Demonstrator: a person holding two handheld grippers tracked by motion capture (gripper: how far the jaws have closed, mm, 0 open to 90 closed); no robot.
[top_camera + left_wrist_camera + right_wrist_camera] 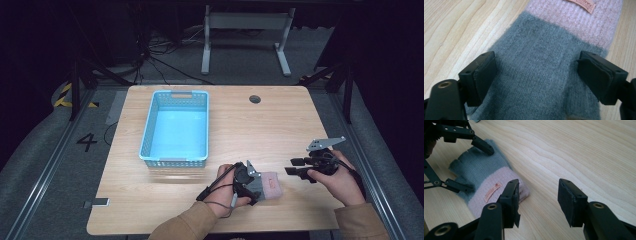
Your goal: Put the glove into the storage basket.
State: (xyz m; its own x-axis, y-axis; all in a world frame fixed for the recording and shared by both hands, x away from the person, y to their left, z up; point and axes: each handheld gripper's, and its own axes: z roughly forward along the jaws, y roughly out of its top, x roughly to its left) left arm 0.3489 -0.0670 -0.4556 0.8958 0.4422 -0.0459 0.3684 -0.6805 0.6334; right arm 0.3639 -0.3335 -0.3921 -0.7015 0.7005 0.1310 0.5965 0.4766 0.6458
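Observation:
A knitted fingerless glove [544, 57], grey with a pink cuff and a small orange label, lies flat on the wooden table [260, 130] near the front edge. My left gripper [536, 75] is open, its jaws spread wide to either side of the grey part, low over it. In the high view the left gripper [260, 186] covers most of the glove [273, 185], leaving the pink cuff showing. My right gripper [537, 195] is open and holds nothing, its left jaw just short of the pink cuff of the glove [486, 177]. In the high view the right gripper [290, 166] is right of the glove.
A light blue plastic basket [175, 161] stands at the table's left middle, with nothing in it. A round cable hole [255, 99] sits near the far edge. A small grey item [100, 202] lies at the front left corner. A white table frame [245, 30] stands beyond.

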